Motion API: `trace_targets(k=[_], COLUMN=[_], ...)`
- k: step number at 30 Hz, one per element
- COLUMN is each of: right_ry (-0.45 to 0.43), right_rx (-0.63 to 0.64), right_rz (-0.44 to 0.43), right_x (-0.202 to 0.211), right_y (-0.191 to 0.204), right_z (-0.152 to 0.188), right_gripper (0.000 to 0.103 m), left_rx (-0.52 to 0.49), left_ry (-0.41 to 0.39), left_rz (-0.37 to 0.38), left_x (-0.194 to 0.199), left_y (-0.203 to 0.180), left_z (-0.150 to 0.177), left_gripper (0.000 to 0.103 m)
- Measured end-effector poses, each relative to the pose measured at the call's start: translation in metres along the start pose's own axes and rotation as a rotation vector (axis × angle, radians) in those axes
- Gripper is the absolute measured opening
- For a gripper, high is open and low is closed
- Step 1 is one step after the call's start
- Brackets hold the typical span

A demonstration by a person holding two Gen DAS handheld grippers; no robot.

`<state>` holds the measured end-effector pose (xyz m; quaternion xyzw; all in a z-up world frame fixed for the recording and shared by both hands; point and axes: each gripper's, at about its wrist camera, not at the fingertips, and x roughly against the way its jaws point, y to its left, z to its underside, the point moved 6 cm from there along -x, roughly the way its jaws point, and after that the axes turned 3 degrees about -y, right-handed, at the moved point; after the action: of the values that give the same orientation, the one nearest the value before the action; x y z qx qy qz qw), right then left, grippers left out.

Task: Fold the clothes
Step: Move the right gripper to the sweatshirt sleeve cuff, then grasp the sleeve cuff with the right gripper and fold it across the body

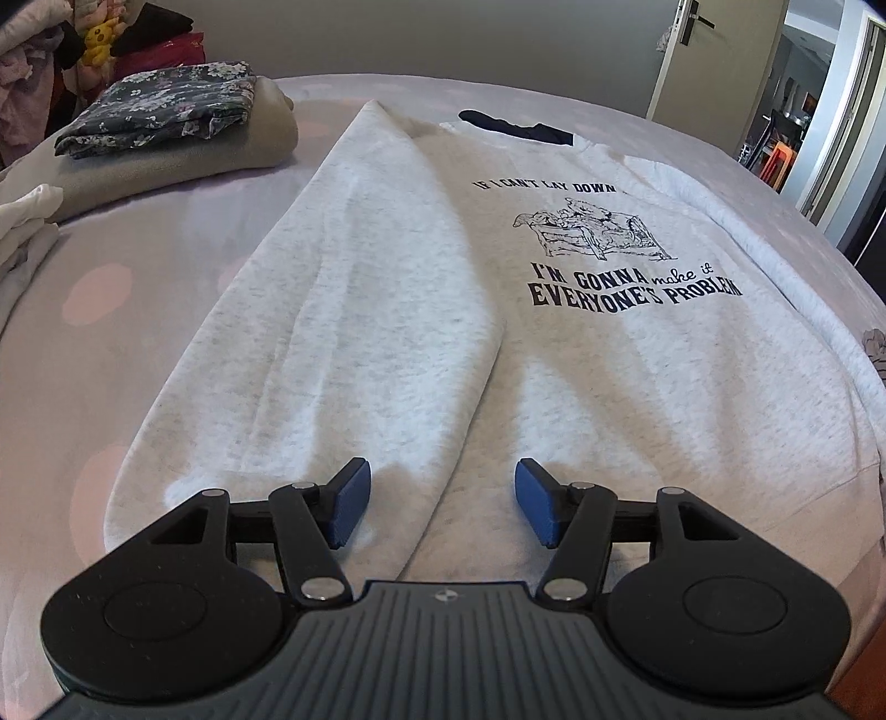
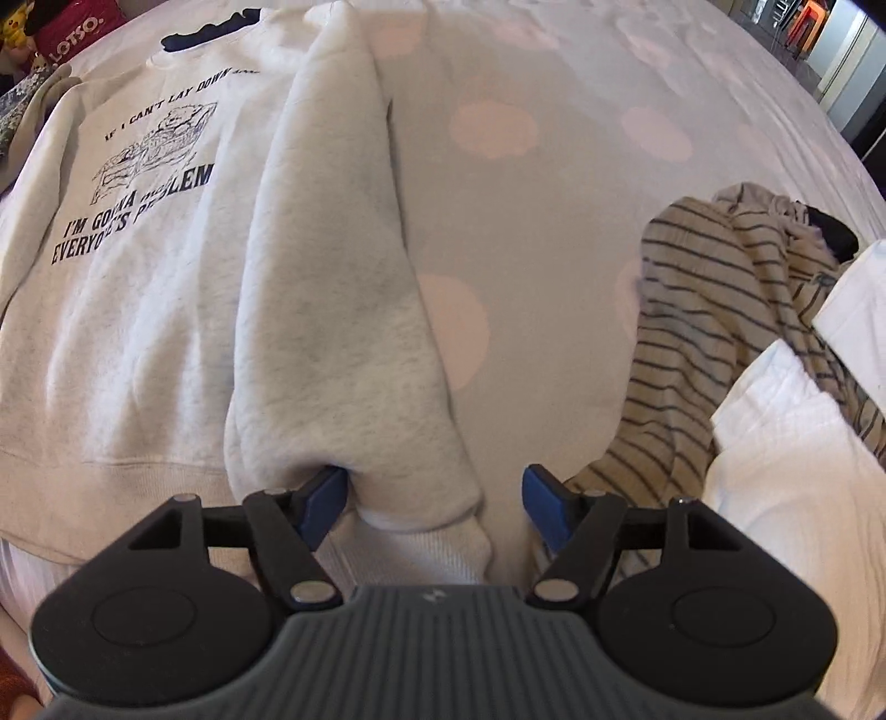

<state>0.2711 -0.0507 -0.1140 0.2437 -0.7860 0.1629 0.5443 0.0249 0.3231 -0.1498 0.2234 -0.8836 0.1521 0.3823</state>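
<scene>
A light grey sweatshirt (image 1: 609,360) with dark printed text lies face up on the bed. Its left sleeve (image 1: 343,332) is folded down along the body. My left gripper (image 1: 441,487) hovers open over the hem, with the sleeve's end beneath its fingers and nothing held. In the right wrist view the sweatshirt (image 2: 138,332) fills the left side, and its right sleeve (image 2: 343,277) lies down along its edge. My right gripper (image 2: 436,493) is open wide. The sleeve's ribbed cuff (image 2: 426,543) sits between its blue pads, against the left pad (image 2: 324,498).
The bed sheet (image 1: 166,249) is lilac with pink dots. A folded floral cloth (image 1: 160,111) on a beige blanket (image 1: 183,160) sits far left, near white folded clothes (image 1: 22,232). A crumpled striped garment (image 2: 709,332) and white fabric (image 2: 792,443) lie at the right. A door (image 1: 714,50) stands beyond.
</scene>
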Motion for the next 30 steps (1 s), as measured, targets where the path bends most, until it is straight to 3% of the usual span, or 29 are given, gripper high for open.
trace_targets(k=[6,9,13,16,25,30], right_ry=[0.085,0.093,0.082,0.056,-0.082,-0.163], right_rx=[0.015,0.035,0.084,0.125,0.217,0.209], right_rz=[-0.018,-0.05,-0.033,0.034,0.32,0.5], right_x=[-0.034,-0.037,-0.029,-0.014,0.069,0.084], right_y=[0.005,0.014,0.023,0.017,-0.042,-0.079], right_z=[0.005,0.002,0.0,-0.01,-0.082,-0.124], right_gripper=[0.07,0.04,0.029,0.025,0.024,0.024], left_rx=[-0.004,0.002,0.009,0.007,0.006,0.008], left_ry=[0.009,0.007,0.005,0.001,0.003,0.003], left_rz=[0.0,0.001,0.002,0.004,0.002,0.004], left_x=[-0.006,-0.006,-0.006,-0.005,-0.007,-0.007], left_y=[0.0,0.002,0.002,0.002,0.002,0.003], left_z=[0.001,0.001,0.001,0.002,0.002,0.002], left_gripper=[0.056,0.056,0.056,0.056,0.056,0.056])
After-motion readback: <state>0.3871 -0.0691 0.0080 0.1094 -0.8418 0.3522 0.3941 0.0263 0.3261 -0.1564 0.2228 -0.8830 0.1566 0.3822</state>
